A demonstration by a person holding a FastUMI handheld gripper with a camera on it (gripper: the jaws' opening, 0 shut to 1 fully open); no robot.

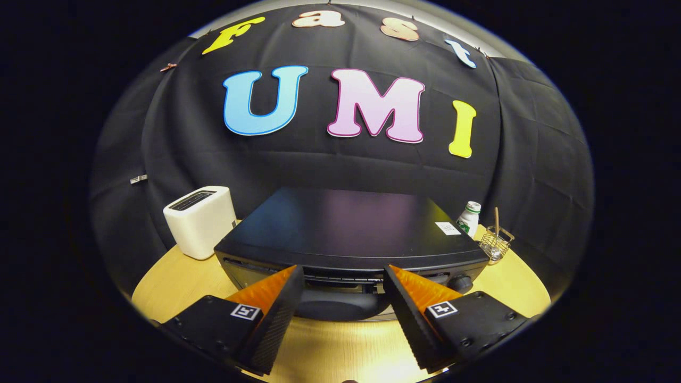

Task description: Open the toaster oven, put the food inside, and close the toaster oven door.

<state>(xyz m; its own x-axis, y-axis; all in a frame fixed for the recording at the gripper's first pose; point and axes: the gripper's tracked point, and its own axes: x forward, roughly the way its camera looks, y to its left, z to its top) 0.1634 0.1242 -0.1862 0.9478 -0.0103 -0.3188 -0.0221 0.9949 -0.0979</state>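
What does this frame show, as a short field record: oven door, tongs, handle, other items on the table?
oven: black toaster oven on the round wooden table, door looks closed
handle: dark door handle just ahead, between the two fingers
tongs: tongs open, fingers either side of the handle, pressing on nothing
beside oven: white toaster on one side; white bottle and small wire basket on the other
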